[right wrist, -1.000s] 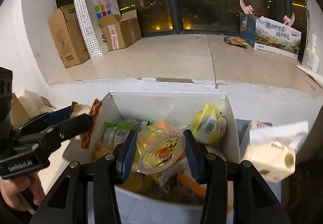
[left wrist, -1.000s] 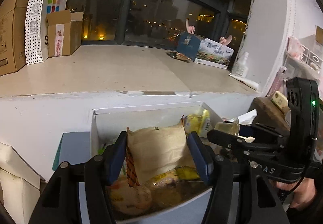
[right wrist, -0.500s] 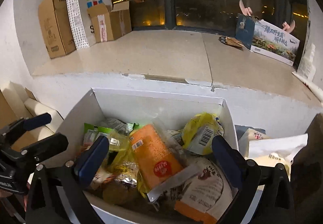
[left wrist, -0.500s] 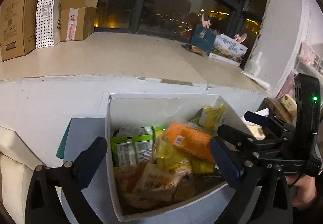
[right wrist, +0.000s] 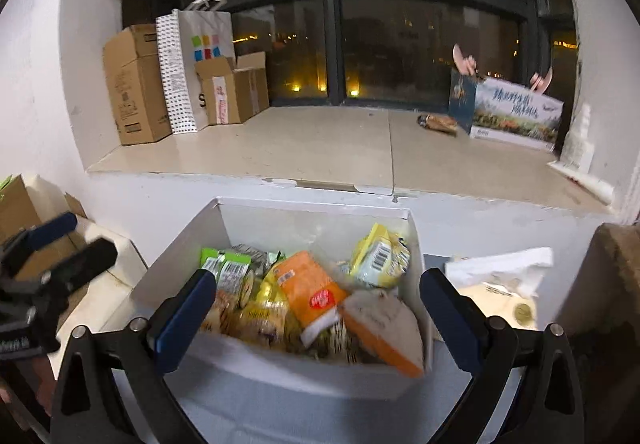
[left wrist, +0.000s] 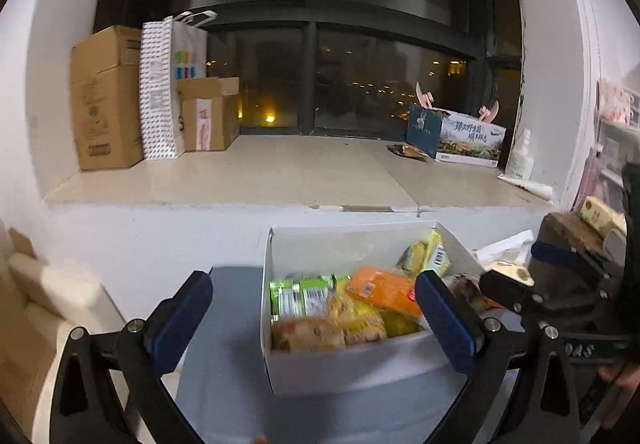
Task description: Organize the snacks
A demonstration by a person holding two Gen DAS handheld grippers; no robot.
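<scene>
White box point(right wrist: 280, 376); orange packet point(right wrist: 308, 290); blue claw pads point(right wrist: 186, 314).

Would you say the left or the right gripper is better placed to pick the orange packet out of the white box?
Right gripper: open, and the orange packet lies centred between its fingers; left gripper's view has it off-centre.

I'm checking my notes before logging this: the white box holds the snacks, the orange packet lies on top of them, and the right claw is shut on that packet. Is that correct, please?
Not quite. The right claw is open and holds nothing; its fingers stand wide apart in front of the white box, as the right wrist view shows. The orange packet does lie on top of the snacks in the box.
</scene>
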